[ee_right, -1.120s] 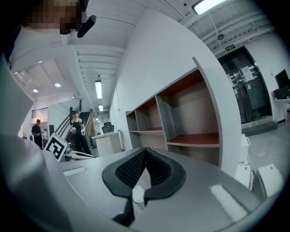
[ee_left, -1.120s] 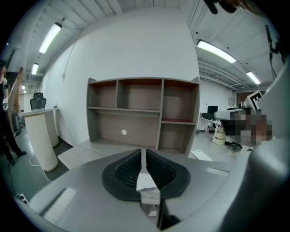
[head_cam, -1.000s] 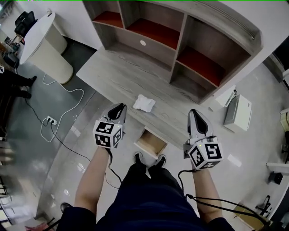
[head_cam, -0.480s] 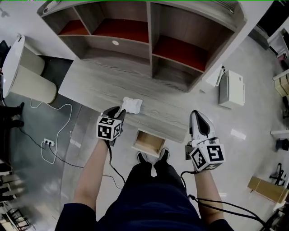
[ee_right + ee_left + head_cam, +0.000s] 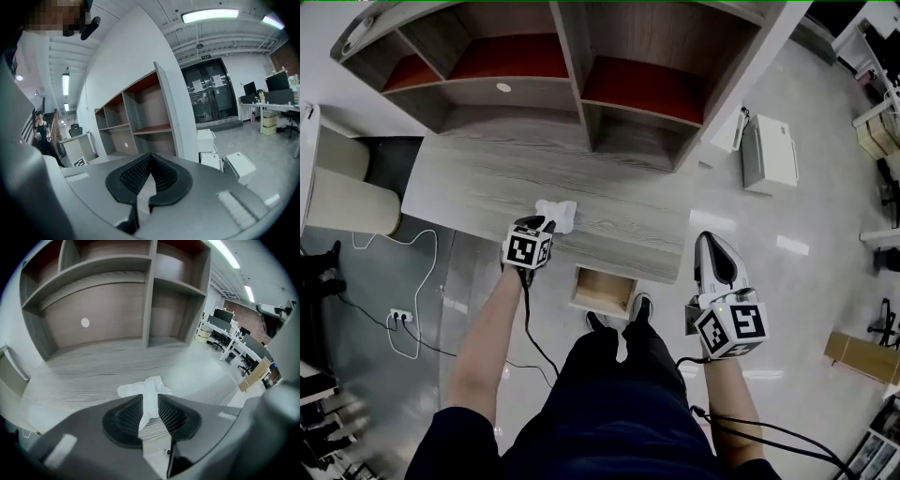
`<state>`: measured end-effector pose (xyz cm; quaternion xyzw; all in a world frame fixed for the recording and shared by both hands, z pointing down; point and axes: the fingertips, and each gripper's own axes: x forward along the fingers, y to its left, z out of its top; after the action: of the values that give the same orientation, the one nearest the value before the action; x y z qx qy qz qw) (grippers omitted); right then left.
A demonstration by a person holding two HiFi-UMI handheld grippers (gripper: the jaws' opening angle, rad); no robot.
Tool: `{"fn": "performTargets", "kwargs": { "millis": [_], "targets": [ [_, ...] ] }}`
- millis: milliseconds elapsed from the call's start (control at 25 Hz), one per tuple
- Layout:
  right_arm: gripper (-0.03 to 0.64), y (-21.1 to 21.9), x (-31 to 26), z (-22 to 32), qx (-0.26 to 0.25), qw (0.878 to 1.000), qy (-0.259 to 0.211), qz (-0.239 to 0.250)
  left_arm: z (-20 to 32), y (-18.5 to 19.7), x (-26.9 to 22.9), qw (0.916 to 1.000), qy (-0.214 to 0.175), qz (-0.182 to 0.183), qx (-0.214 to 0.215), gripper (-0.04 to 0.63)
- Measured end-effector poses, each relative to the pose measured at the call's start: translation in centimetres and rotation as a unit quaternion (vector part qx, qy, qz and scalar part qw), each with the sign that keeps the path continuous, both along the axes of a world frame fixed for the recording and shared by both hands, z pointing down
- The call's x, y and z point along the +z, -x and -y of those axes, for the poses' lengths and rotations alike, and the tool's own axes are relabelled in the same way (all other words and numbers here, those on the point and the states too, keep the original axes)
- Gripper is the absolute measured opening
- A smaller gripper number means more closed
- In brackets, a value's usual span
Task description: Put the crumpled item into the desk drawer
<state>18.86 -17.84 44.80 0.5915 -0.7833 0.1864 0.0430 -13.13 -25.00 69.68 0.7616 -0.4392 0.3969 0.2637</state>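
The left claw [image 5: 546, 223] has moved forward. A second ago it hung short of the counter [image 5: 459, 183], well apart from the crumpled item [image 5: 560, 210]. Half a second ago its tips were just beside the item, and now they are on it. In the left gripper view the claw [image 5: 150, 405] is narrowed on a fold of the white crumpled item [image 5: 146, 389], with a pad against each side. The rest of the item spreads past the tips and lies on the counter near its front edge. The drawer [image 5: 603, 292] stays pulled out below that edge, to the right of the item. The right claw [image 5: 712, 246] has kept its place off the counter, right of the drawer. Its jaws are closed tip to tip with nothing between them [image 5: 149, 161].
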Motion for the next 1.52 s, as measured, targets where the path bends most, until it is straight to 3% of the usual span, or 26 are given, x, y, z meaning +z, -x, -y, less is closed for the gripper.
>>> {"fn": "performTargets", "kwargs": {
  "millis": [280, 400, 960, 1520],
  "targets": [
    [0.006, -1.1, 0.8, -1.2, 0.022, 1.000, 0.011, 0.001, -0.1, 0.1, 3.8, 0.9981, 0.056, 0.023, 0.003, 0.092],
    [0.006, -1.3, 1.0, -1.2, 0.025, 1.000, 0.014, 0.003, -0.1, 0.0, 4.0, 0.9978, 0.061, 0.024, -0.002, 0.038],
    [0.006, 1.1, 1.4, -0.4, -0.007, 1.000, 0.020, 0.006, -1.2, 0.0, 2.2, 0.9996, 0.022, 0.015, 0.007, 0.005],
    [0.006, 6.4, 2.0, 0.5, -0.078, 0.996, 0.029, 0.013, -5.9, -1.4, -1.6, 0.9990, -0.030, -0.017, 0.028, 0.005]
  ]
}}
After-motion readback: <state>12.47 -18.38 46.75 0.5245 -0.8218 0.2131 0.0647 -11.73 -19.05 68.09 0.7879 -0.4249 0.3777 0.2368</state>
